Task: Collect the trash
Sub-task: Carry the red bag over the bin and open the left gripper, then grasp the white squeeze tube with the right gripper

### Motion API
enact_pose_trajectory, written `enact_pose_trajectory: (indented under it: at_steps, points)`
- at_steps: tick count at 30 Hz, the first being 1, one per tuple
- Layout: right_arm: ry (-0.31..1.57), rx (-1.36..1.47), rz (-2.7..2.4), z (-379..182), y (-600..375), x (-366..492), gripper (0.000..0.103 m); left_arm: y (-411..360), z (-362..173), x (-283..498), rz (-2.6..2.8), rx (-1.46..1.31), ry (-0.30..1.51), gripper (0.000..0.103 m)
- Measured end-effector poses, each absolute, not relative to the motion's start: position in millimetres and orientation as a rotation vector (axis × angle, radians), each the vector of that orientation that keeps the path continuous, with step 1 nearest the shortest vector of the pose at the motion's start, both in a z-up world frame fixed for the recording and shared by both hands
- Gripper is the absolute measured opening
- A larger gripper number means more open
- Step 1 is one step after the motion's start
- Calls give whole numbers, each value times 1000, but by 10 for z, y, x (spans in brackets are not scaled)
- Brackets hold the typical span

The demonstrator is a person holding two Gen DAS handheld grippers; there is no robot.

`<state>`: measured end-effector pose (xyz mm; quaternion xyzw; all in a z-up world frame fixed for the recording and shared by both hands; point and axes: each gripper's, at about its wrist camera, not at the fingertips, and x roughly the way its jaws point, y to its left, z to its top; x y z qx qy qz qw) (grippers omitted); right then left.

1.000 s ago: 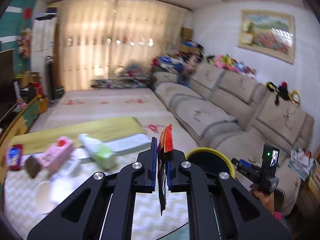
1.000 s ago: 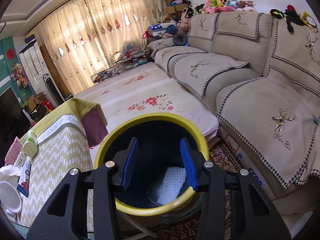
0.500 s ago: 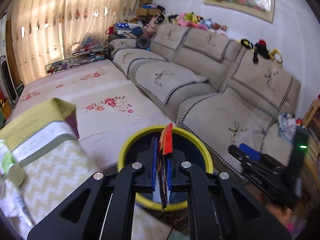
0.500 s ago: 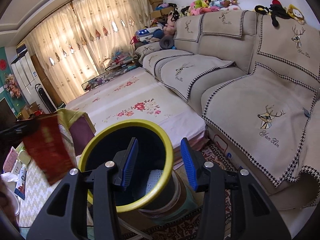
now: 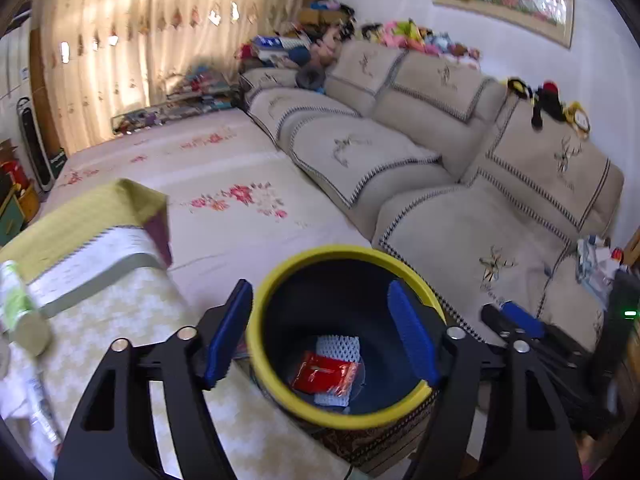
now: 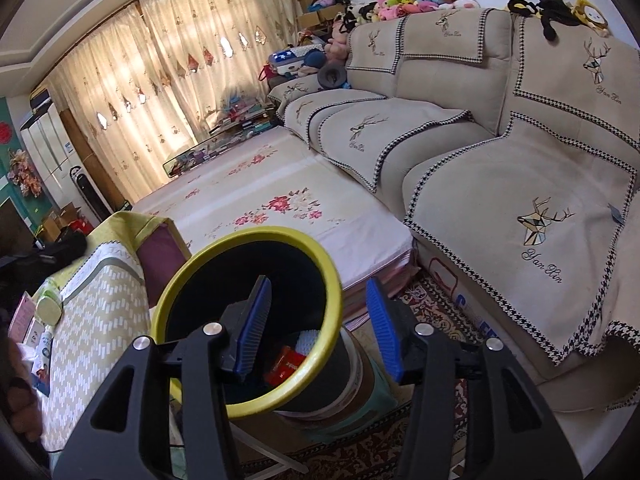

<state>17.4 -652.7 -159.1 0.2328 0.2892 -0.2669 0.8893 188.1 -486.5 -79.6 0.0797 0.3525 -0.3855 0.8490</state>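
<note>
My left gripper (image 5: 319, 286) hangs over the yellow-rimmed dark bin (image 5: 260, 360), its jaws opening with nothing between them. A red snack wrapper (image 5: 324, 372) lies at the bottom of the bin on a white foam net (image 5: 338, 348). My right gripper (image 6: 318, 282) hovers over the bin's right rim (image 6: 332, 320), jaws opening and empty; the red wrapper (image 6: 286, 362) shows inside the bin below it. In the left wrist view the right gripper (image 5: 496, 312) sits to the right of the bin.
A low table with a patterned cloth (image 5: 120, 320) stands left of the bin, with a green-capped bottle (image 5: 16, 308) on it. A beige sofa (image 5: 480, 220) runs along the right. A floral mat (image 5: 240, 200) covers the floor behind. A hand (image 6: 20, 392) shows at lower left.
My left gripper swung from over the table to above the bin and opened; the red wrapper it held now lies in the bin. The right gripper's jaws have widened a little.
</note>
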Motion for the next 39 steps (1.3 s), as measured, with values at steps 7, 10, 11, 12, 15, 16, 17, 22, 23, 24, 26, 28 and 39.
enact_pose_trajectory:
  at_steps: [7,10,11,12,15,16,17,22,23,24,26,28,39]
  points:
    - [645,446,-455,-1613,-6151,399,52,-3759,-245,1515,-740,103,639,90]
    - [659,419,-393,-1583,-5910,535,52,-3169,-101,1404,-652,76,600,92]
    - [664,405,-364,-1567,-5797,595,52,-2929,-57,1368,-618,67,594,92]
    - [667,397,-346,-1553,-5711,628,52,-2727,-32,1339,-588,56,589,92]
    - [677,359,-260,-1484,-5357,791,53,-2152,28,1253,-489,31,572,93]
    - [682,346,-222,-1458,-5221,858,54,-1899,46,1210,-431,27,558,94]
    - [688,335,-184,-1434,-5088,925,54,-1724,45,1175,-390,27,547,95]
    - [712,264,-32,-1314,-4435,1202,54,-898,-45,1007,-218,3,524,97]
    - [720,251,12,-1295,-4273,1261,54,-813,-61,998,-203,-9,527,97]
    - [727,239,39,-1292,-4157,1301,54,-712,-90,991,-191,-23,531,97]
    - [750,195,98,-1287,-3854,1405,54,-545,-148,985,-177,-53,541,97]
    - [772,162,151,-1309,-3597,1497,54,-453,-206,992,-171,-70,548,97]
    - [913,87,195,-1664,-3031,2002,51,-470,-454,1031,-182,-108,585,97]
